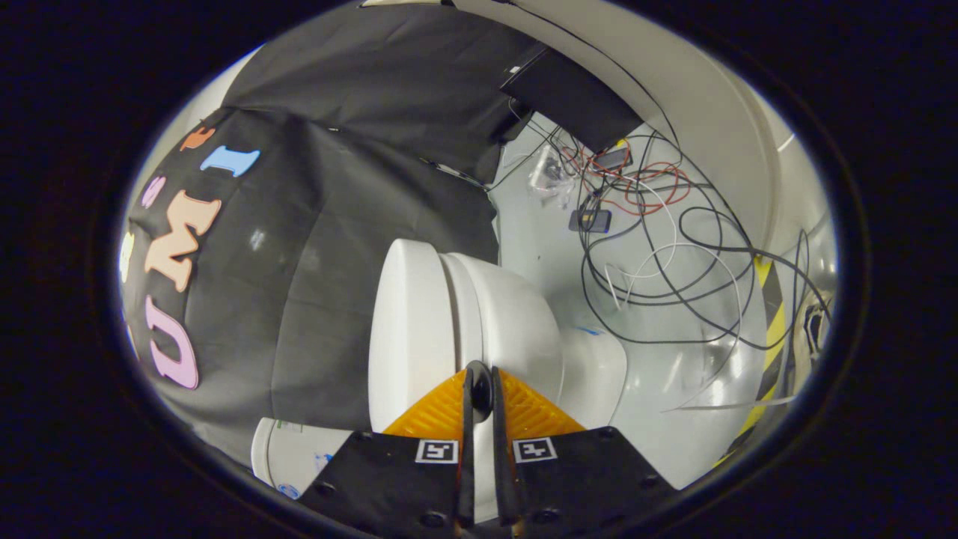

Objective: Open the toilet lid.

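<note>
From the gripper's own camera, the gripper [480, 389] has its two orange fingers [441, 415] drawn almost together, with just a thin slit between the tips. Nothing sits in that slit, so the jaws are as good as closed on nothing.

The whole view is tipped on its side. Right ahead of the fingertips stands the white toilet [509, 322], and its lid [404, 322] is the flat slab on the side toward the black cloth wall [314, 247]. The lid lies down against the seat and bowl, not lifted. The fingertips line up with the seam where lid meets seat; whether they touch it I cannot tell.

Beyond the toilet the pale floor [673, 404] carries a loose tangle of black, white and red cables [658, 224]. A yellow-and-black striped tape [771, 337] runs along the floor past them.
</note>
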`<action>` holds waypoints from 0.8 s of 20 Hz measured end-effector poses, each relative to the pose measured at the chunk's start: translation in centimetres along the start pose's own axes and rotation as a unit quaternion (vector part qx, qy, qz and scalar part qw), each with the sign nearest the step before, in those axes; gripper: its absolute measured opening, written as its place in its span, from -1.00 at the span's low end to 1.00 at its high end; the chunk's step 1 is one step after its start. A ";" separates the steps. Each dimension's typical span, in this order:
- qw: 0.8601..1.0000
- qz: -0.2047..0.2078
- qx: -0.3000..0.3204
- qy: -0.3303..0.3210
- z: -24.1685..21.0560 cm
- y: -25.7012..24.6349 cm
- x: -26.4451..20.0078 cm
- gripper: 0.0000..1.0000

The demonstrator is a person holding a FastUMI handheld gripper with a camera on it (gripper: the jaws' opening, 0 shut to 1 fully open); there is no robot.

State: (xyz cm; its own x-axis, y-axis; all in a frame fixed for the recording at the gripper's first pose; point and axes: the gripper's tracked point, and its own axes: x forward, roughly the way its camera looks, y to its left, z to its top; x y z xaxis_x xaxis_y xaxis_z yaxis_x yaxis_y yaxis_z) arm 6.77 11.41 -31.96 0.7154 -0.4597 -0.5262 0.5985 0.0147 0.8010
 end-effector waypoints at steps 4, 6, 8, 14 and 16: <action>1.000 0.023 0.000 0.003 0.3 0.9 -0.3 -0.78; 1.000 0.027 -0.008 -0.001 0.3 1.2 -0.5 -0.78; 0.999 0.031 -0.020 -0.002 0.3 1.7 -1.0 -0.78; 0.996 0.066 -0.051 -0.024 1.0 5.8 -3.3 -0.78; 0.994 0.074 -0.073 -0.028 1.0 7.4 -4.3 -0.78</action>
State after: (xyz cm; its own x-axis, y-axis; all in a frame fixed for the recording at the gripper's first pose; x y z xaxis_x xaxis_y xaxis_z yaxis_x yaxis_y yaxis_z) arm 7.77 12.56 -23.48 0.7812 -0.4908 -0.3858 0.5367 0.2123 0.8166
